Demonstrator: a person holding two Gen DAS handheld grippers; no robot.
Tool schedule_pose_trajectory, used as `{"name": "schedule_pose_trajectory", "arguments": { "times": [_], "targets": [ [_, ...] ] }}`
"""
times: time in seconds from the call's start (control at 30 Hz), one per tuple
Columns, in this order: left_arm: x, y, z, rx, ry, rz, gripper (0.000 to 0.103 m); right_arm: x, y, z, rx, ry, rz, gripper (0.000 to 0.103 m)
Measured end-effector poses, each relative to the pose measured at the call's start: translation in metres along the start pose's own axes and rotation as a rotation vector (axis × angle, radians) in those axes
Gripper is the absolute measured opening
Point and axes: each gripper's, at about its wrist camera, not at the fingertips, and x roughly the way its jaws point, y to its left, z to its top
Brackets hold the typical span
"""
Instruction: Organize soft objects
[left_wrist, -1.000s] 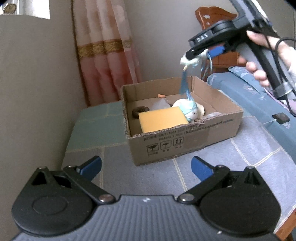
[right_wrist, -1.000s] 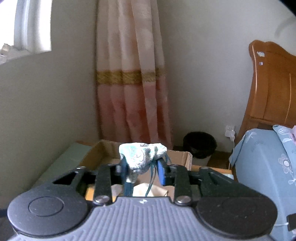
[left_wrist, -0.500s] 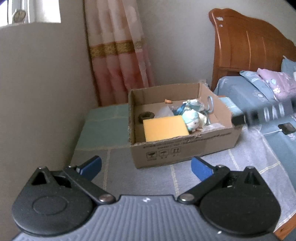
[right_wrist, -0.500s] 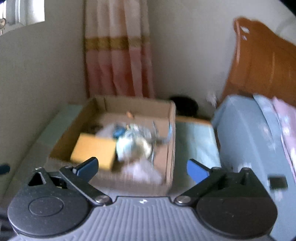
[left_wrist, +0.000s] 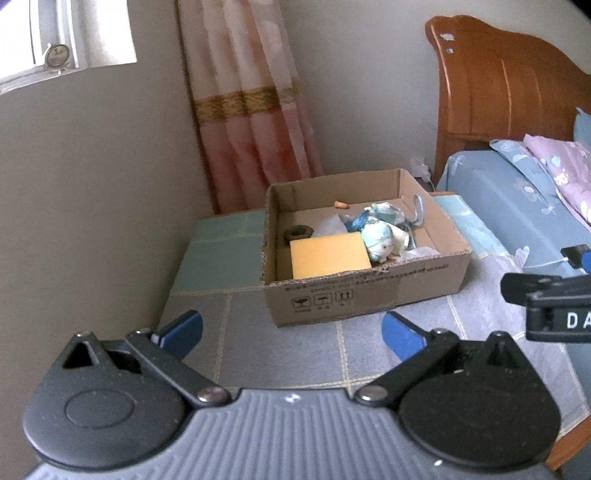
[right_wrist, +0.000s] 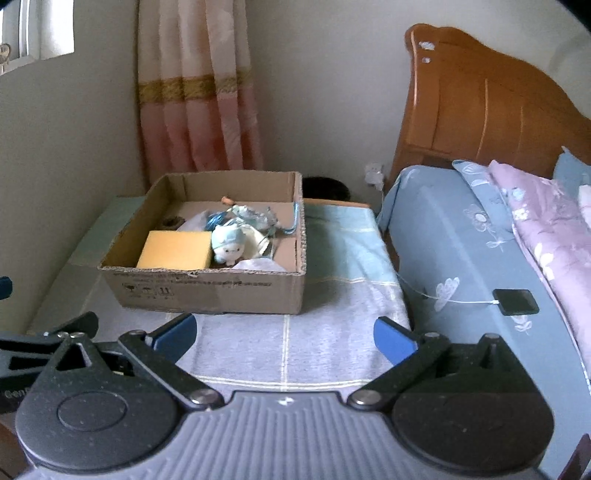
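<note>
An open cardboard box (left_wrist: 369, 295) (right_wrist: 207, 291) stands on the cloth-covered table. Inside lie a yellow sponge (left_wrist: 328, 256) (right_wrist: 173, 251), a small white and blue plush (left_wrist: 378, 242) (right_wrist: 229, 245), a patterned blue cloth pouch with ribbon (left_wrist: 384, 214) (right_wrist: 251, 218) and a dark ring (left_wrist: 297, 233). My left gripper (left_wrist: 291, 332) is open and empty, short of the box. My right gripper (right_wrist: 284, 334) is open and empty, also short of the box; its body shows in the left wrist view (left_wrist: 550, 306).
A bed with blue sheet (right_wrist: 461, 240) and pink quilt (right_wrist: 546, 214) lies to the right, a phone (right_wrist: 515, 301) on a cable on it. A wooden headboard (left_wrist: 506, 85), a curtain (left_wrist: 251, 110) and a wall stand behind. The table's checked cloth (right_wrist: 295, 343) lies before the box.
My right gripper let go of the blue cloth pouch, which now lies in the box, opened, and drew back low to the right. Both views pulled back from the box.
</note>
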Motion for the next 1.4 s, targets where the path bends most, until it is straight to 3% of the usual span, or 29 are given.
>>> {"name": "schedule_pose_trajectory", "arguments": {
  "times": [1.4],
  "targets": [
    [-0.0071, 0.0036, 0.0061, -0.029, -0.024, 0.012, 0.102, -0.0082, -0.0045, -0.0019, 0.022, -0.027, 0.013, 0.103]
  ]
}}
